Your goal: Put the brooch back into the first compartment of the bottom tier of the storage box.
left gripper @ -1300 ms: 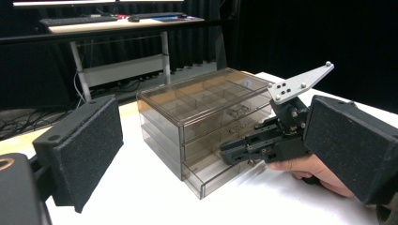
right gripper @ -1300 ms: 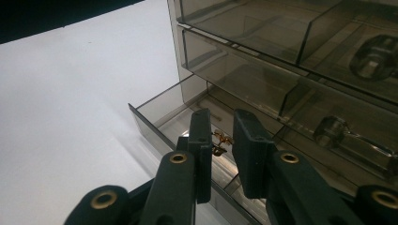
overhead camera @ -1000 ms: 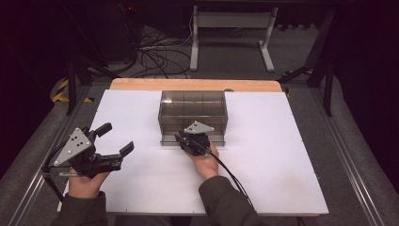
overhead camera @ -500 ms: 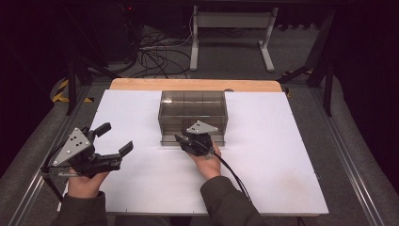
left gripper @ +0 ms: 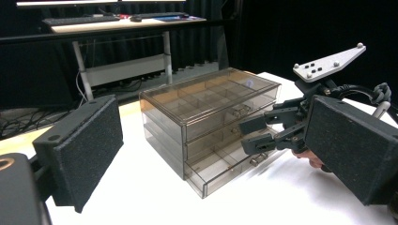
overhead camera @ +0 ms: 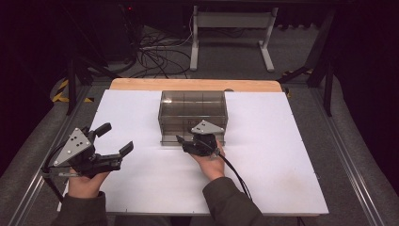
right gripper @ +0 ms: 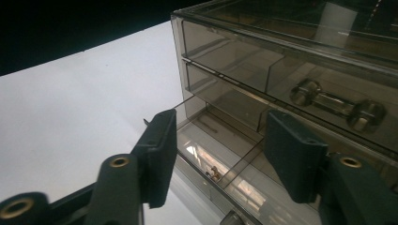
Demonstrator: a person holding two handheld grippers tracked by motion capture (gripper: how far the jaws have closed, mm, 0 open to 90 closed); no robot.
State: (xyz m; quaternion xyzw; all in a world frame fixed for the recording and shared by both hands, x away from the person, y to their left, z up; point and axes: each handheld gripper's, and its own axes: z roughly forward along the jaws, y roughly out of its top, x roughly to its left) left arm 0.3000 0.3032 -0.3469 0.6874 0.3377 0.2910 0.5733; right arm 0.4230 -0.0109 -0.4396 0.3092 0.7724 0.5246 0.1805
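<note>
A smoky clear cabinet (overhead camera: pixel 193 109) with three drawers stands mid-table. Its bottom drawer (right gripper: pixel 220 161) is pulled out a little, and a small brass part (right gripper: pixel 215 174) lies inside. My right gripper (overhead camera: pixel 184 142) hovers at the drawer's front, open, its jaws (right gripper: pixel 225 140) apart above the drawer's dividers and holding nothing. The middle drawer's handle (right gripper: pixel 335 105) shows just above. My left gripper (overhead camera: pixel 115 138) rests at the table's left side, open and empty. Its pads (left gripper: pixel 89 145) frame the cabinet (left gripper: pixel 206 117) and the right gripper (left gripper: pixel 263 133) from the side.
The white table top (overhead camera: pixel 282 155) has a wooden strip (overhead camera: pixel 141 84) along its far edge. Beyond it stand a desk frame (overhead camera: pixel 230 37) and floor cables (overhead camera: pixel 160 56). A cable (overhead camera: pixel 235 172) trails from the right gripper over the sleeve.
The right gripper has shifted slightly rightward at the cabinet's front. The left gripper has stayed where it was.
</note>
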